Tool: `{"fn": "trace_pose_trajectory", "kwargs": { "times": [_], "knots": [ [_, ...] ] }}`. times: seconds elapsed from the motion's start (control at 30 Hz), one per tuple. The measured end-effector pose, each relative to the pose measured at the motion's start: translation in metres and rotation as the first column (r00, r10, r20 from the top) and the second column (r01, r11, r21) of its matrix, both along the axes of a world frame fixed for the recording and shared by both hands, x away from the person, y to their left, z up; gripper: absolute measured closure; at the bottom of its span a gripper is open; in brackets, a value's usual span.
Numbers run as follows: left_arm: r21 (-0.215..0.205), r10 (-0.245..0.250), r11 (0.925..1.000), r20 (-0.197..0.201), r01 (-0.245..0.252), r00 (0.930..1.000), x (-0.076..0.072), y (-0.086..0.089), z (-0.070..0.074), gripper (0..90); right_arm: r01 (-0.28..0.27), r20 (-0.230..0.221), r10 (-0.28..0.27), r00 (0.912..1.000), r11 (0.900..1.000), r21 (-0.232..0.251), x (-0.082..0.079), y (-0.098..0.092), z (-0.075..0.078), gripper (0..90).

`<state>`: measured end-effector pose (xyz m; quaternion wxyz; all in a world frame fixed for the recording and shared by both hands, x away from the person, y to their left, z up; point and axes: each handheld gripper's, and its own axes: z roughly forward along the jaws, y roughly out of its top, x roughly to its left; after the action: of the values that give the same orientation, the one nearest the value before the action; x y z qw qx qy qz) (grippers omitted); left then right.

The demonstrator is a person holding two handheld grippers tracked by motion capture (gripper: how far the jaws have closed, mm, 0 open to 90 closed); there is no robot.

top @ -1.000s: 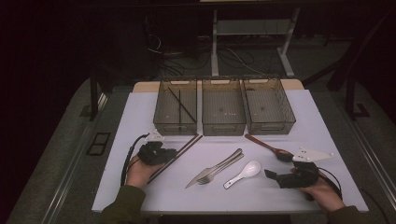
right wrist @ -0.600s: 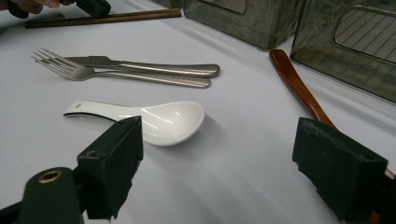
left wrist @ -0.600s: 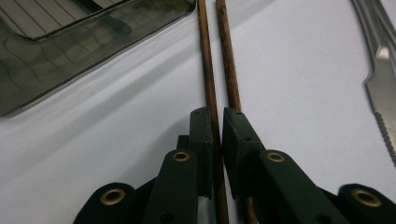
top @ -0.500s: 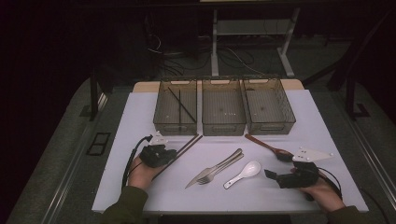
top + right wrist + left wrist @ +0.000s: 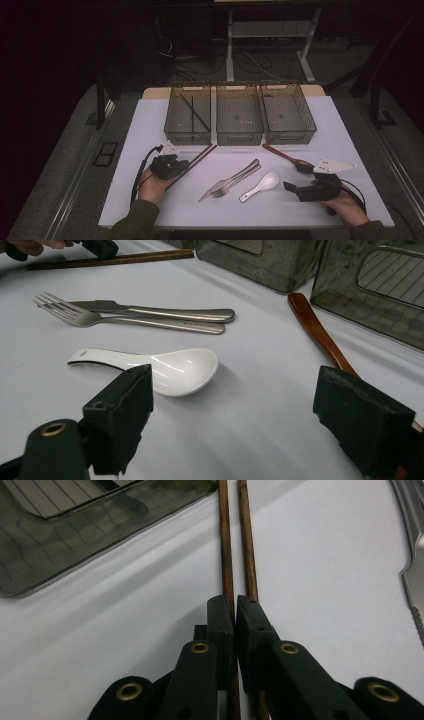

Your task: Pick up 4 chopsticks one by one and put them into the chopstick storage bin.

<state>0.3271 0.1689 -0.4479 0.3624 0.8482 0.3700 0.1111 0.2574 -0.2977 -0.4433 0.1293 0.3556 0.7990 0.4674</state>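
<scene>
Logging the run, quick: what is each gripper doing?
Left gripper: shut on chopstick.
Right gripper: open, empty.

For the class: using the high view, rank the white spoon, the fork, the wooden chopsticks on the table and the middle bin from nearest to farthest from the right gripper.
From the right gripper:
1. White spoon, just to its left.
2. Fork, further left, beside the knife.
3. Middle bin and wooden chopsticks: too close to call. The bin stands at the table's far side, and the chopsticks lie at the left, at the left gripper.
</scene>
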Motion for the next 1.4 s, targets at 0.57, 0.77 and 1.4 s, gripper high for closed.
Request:
{"fn": "trace_pose_trajectory", "kwargs": {
  "times": [0.57, 0.77, 1.4],
  "knots": [
    [-0.050, 0.016, 0.9986, -0.011, -0.016, 0.9998, -0.001, 0.006, 0.007, 84.1, -0.001, -0.001, 0.001, 1.0000, 1.000, 0.000, 0.000, 0.000, 0.000, 16.1],
    [-0.058, -0.001, 0.9983, -0.011, 0.000, 0.9999, -0.002, 0.010, 0.011, 84.1, -0.001, -0.001, 0.001, 1.0000, 1.000, 0.001, 0.000, 0.000, 0.000, 16.1],
    [-0.092, -0.067, 0.9936, -0.021, 0.065, 0.9975, -0.008, 0.014, 0.029, 84.1, 0.005, -0.004, -0.005, 1.0000, 1.000, 0.005, 0.000, -0.001, 0.000, 16.0]
  ]
}}
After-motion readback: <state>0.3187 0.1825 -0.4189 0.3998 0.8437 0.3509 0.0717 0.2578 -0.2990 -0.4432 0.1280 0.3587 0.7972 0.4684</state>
